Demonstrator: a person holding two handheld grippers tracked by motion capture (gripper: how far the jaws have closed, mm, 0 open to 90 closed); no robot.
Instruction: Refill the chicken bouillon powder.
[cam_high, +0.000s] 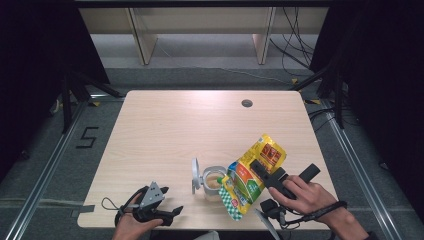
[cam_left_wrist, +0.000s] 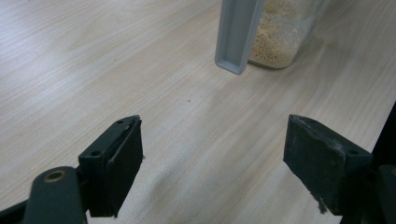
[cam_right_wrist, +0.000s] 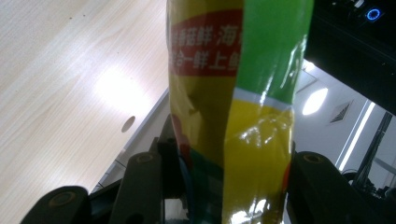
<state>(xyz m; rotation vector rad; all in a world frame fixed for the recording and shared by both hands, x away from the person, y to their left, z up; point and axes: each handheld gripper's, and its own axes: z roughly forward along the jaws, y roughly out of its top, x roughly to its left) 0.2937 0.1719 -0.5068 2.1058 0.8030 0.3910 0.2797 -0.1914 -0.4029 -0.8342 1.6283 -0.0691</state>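
Right gripper (cam_high: 264, 172), at table's 5 o'clock, pinches tilted yellow pouch (cam_high: 250, 180) over open jar (cam_high: 215, 184) of granules; left gripper (cam_high: 165, 215), jaws spread and empty, idles at 7 o'clock, so unbraced jar may tip or pouring contents overshoot.

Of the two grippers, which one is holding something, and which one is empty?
The right gripper holds the yellow and green bag, tilted over the open jar. The left gripper is empty; its jaws stand apart over bare table.

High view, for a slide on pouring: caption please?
Right gripper tips a yellow snack bag over an open clear jar; left gripper waits open.
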